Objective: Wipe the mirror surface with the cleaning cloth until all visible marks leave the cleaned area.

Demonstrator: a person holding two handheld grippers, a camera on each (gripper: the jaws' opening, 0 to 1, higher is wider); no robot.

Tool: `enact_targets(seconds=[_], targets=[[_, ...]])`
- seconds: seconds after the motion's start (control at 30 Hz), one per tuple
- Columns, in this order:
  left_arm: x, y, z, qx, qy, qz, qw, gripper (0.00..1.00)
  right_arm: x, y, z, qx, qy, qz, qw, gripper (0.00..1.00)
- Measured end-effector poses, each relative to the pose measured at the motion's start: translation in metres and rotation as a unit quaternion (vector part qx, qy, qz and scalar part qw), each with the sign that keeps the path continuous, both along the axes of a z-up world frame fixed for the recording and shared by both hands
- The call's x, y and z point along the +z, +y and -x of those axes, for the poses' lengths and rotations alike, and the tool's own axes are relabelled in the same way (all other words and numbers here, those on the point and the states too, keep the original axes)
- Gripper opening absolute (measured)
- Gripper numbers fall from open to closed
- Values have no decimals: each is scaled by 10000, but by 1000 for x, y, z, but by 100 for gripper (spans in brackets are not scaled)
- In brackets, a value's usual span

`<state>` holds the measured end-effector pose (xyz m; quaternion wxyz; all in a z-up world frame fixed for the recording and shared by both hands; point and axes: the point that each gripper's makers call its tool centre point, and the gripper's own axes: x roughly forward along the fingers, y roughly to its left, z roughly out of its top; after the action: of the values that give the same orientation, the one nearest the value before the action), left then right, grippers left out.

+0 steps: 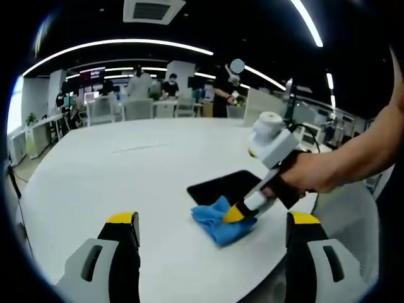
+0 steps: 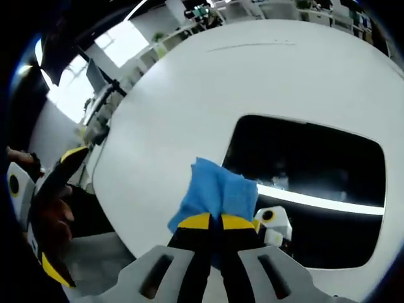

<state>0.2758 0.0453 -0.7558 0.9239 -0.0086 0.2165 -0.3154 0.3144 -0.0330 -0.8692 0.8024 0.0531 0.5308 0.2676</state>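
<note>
While the blue cloth [image 2: 214, 192] is pinched in the right gripper [image 2: 211, 222] at the mirror [image 2: 315, 183] edge, lower centre, the left gripper [image 1: 211, 221] jaws are held wide above the table [image 1: 113, 170].

Blue cloth [image 2: 213, 192], dark mirror [image 2: 315, 183], white table [image 2: 189, 88]

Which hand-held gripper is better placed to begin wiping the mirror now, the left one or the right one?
The right hand-held gripper, probably. Its jaws are shut on the blue cloth, which lies at the edge of the mirror. The left hand-held gripper is open, holds nothing and sits back from the mirror.
</note>
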Motion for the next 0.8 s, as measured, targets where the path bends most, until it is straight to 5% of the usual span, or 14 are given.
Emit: enact_targets(seconds=[0.8], targets=[[-1,0,0,1,36,33,10000,96,2,-1,-38,176,-175,169,9995,0]])
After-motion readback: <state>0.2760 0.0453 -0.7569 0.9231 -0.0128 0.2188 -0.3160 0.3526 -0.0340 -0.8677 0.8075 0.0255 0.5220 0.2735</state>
